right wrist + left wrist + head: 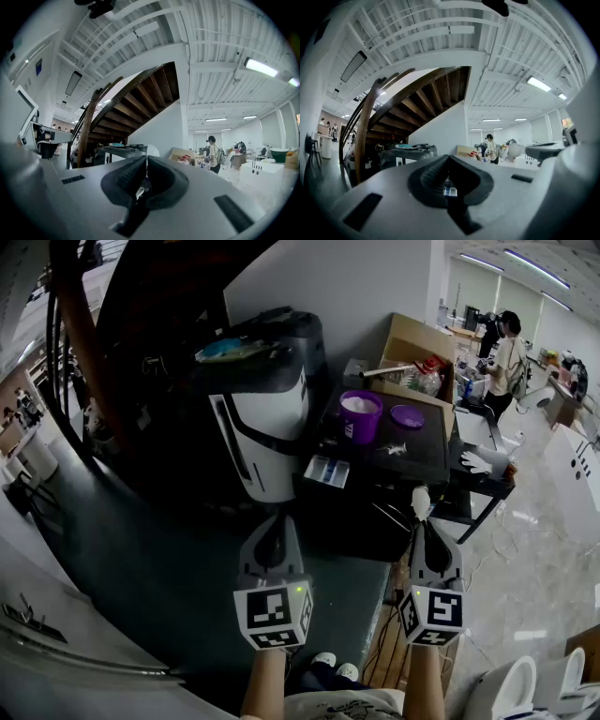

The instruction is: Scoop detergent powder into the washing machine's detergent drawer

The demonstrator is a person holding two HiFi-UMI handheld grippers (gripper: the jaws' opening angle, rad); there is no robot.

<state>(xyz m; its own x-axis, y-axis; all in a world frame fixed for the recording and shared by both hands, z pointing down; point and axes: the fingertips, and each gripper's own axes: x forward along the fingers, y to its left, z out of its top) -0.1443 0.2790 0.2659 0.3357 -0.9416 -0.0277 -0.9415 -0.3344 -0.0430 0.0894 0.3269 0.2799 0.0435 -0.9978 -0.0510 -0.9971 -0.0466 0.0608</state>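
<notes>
Dark table [427, 463] under stairs [140, 101]; right claw [421, 524] grips white scoop [420, 501].

Item count, as visible:

- Tools: two, the left tool [273, 523] and the right tool [420, 527], both near.
- Washing machine [267, 399]: one, far left.
- Detergent drawer [326, 471]: one, at the right of the machine.
- Bench [427, 442]: one, black.
- Purple tub [361, 418]: one, on the bench.
- Purple lid [407, 415]: one, just right of the tub.
- White scoop [421, 501]: one, at the tip of the right tool.
- Cardboard box [417, 351]: one, far side of the bench.
- Person [506, 357]: one, far right.
- White shoes [336, 666]: two, near edge.
</notes>
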